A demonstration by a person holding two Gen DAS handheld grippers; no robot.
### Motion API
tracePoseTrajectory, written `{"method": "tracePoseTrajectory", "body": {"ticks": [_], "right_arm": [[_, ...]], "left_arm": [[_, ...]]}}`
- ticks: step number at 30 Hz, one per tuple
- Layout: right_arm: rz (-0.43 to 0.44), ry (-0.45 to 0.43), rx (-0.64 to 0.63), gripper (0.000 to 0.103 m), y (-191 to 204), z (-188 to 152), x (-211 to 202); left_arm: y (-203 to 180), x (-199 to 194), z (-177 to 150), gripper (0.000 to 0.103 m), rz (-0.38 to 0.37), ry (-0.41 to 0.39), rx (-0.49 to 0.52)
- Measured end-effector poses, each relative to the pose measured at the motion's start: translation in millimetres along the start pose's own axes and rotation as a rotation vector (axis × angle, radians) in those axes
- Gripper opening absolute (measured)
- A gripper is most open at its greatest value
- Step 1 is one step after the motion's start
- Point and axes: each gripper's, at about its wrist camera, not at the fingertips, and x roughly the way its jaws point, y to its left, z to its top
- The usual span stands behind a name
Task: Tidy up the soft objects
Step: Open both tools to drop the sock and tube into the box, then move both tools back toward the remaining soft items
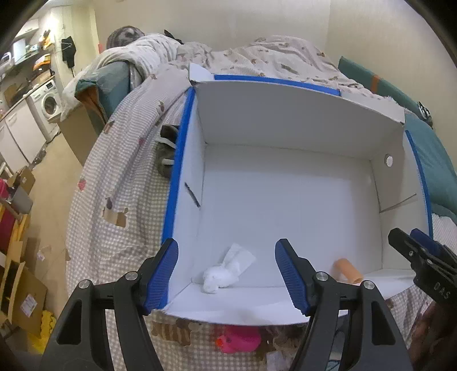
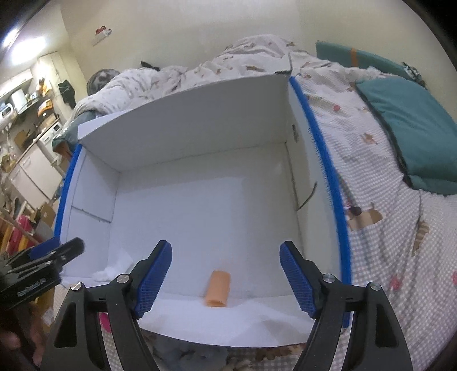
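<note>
Both the left hand-held gripper [image 1: 227, 274] and right hand-held gripper [image 2: 225, 278] gape empty above crumpled tissue [image 1: 220, 275] and orange tube [image 2: 217, 288].

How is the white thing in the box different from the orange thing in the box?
The white wad is crumpled and irregular; the orange roll is a smooth cylinder. The wad lies near the box's left corner; the roll lies further right. Both rest on the floor of the box, untouched by either open gripper.

Cream walls [image 1: 257, 20] back a bed [image 1: 128, 159] under a gingham cover; a teal pillow [image 2: 405, 128] lies right; a washing machine [image 1: 47, 104] stands far left on a beige floor [image 1: 57, 177].
</note>
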Motion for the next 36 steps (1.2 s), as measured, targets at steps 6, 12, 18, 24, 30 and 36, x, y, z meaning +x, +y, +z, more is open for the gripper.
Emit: {"method": "tracePoseTrajectory", "body": {"ticks": [6, 12, 18, 24, 30, 36], "right_arm": [[0.018, -0.009, 0.001, 0.082, 0, -1, -8], [0.052, 0.002, -0.014, 0.082, -1, -11, -23], [0.063, -0.008, -0.003, 0.082, -5, -22, -43], [0.076, 0.006, -0.002, 0.082, -5, -36, -56], [0.092, 0.026, 0.009, 0.082, -2, -53, -66], [0.097, 0.081, 0.020, 0.082, 3, -68, -60]], "left_arm": [[6, -15, -2, 0.068, 0.005, -0.013, -0.005], [16, -31, -14, 0.068, 0.013, -0.023, -0.023], [26, -49, -25, 0.068, 0.028, -0.040, -0.037], [39, -62, -40, 0.068, 0.033, -0.037, -0.070], [49, -63, -56, 0.068, 0.032, 0.002, -0.112], [55, -46, -69, 0.068, 0.010, 0.100, -0.150]]}}
